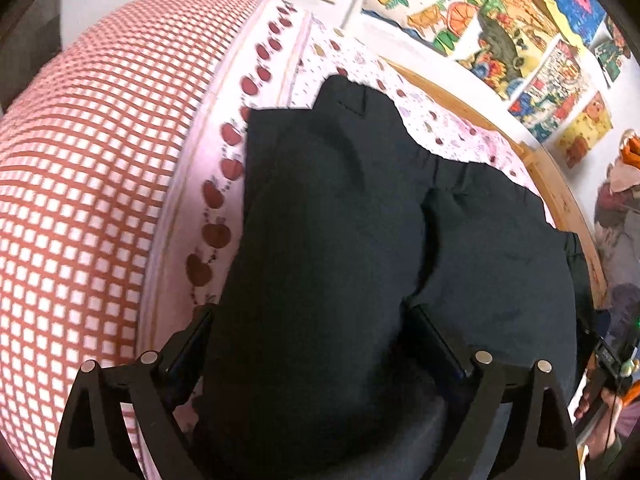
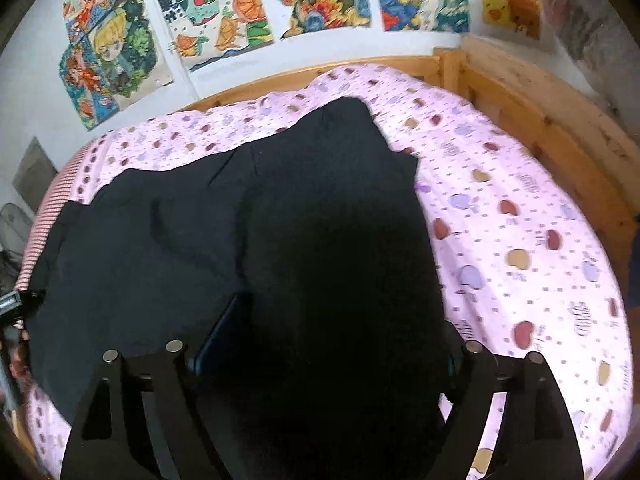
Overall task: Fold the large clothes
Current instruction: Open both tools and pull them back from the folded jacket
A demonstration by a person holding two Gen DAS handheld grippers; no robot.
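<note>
A large black garment (image 1: 340, 200) with a gathered waistband lies spread in folds on the pink patterned bed sheet (image 1: 352, 56). In the right wrist view the same black garment (image 2: 240, 220) covers the middle of the sheet (image 2: 520, 220). My left gripper (image 1: 310, 316) is open just above its near part. A hump of black cloth rises between the wide-set fingers (image 1: 192, 340), and the pads do not press on it. My right gripper (image 2: 344, 316) is open too, over the garment's near right part, with dark cloth between its fingers (image 2: 224, 328).
A red-and-white checked cover (image 1: 100, 160) bulges on the left of the bed. A wooden bed frame (image 2: 520, 92) runs along the far and right sides. Colourful drawings (image 2: 240, 12) hang on the wall behind. A person's hand (image 1: 588, 404) shows at the right edge.
</note>
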